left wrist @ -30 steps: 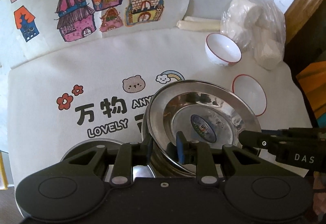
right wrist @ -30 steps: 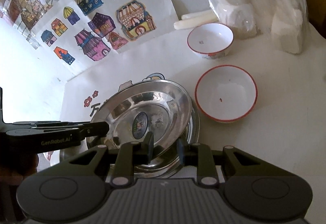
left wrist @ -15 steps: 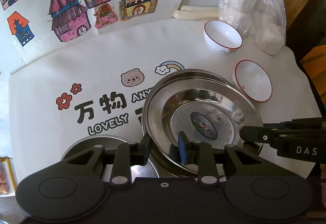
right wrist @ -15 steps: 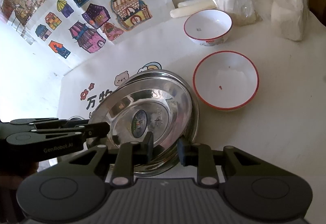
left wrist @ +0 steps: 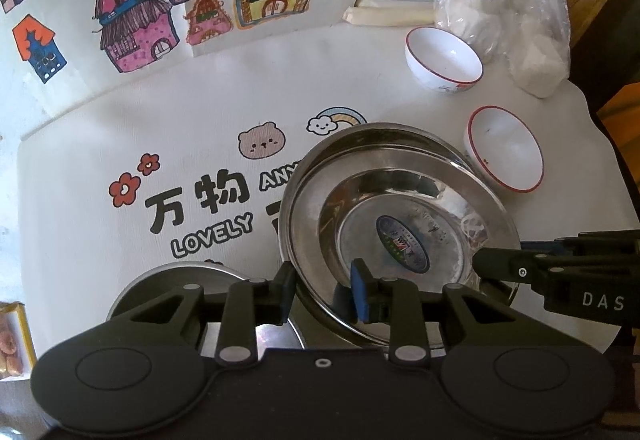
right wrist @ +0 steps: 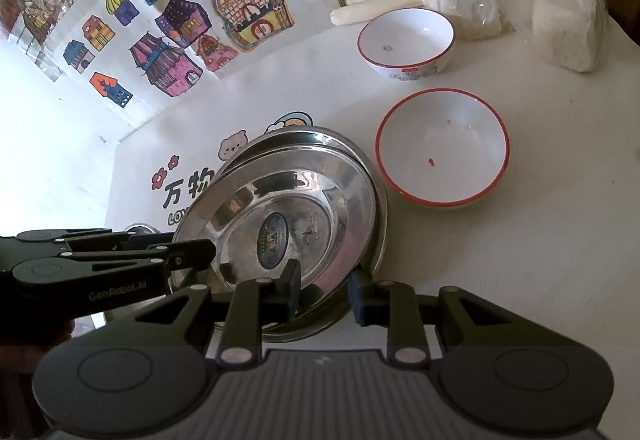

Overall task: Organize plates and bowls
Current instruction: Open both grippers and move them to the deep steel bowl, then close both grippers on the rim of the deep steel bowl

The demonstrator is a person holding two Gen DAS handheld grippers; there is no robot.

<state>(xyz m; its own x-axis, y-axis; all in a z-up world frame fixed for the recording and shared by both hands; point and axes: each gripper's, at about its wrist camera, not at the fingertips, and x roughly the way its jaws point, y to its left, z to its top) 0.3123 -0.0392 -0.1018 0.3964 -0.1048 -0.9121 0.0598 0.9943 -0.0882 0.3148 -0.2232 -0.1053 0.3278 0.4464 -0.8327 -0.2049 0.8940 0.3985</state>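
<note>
A shiny steel plate (left wrist: 400, 208) with a blue sticker lies on top of a second steel plate (left wrist: 384, 132) on the white printed cloth. My left gripper (left wrist: 322, 292) has its jaws on either side of the top plate's near-left rim. My right gripper (right wrist: 326, 290) straddles the same plate's (right wrist: 280, 216) near-right rim, jaws slightly apart. Two white red-rimmed bowls stand to the right: the nearer one (right wrist: 442, 156) and the farther one (right wrist: 406, 38). A third steel dish (left wrist: 176, 280) lies at the lower left.
A plastic bag of white lumps (left wrist: 508, 4) and a cream stick (left wrist: 392, 14) lie at the back right. A sheet with coloured house drawings (left wrist: 160, 0) covers the back. The table edge (left wrist: 608, 144) runs close on the right.
The right gripper's jaws have opened slightly around the plate rim. Both cameras pulled back a little; the plate stack stays in place.
</note>
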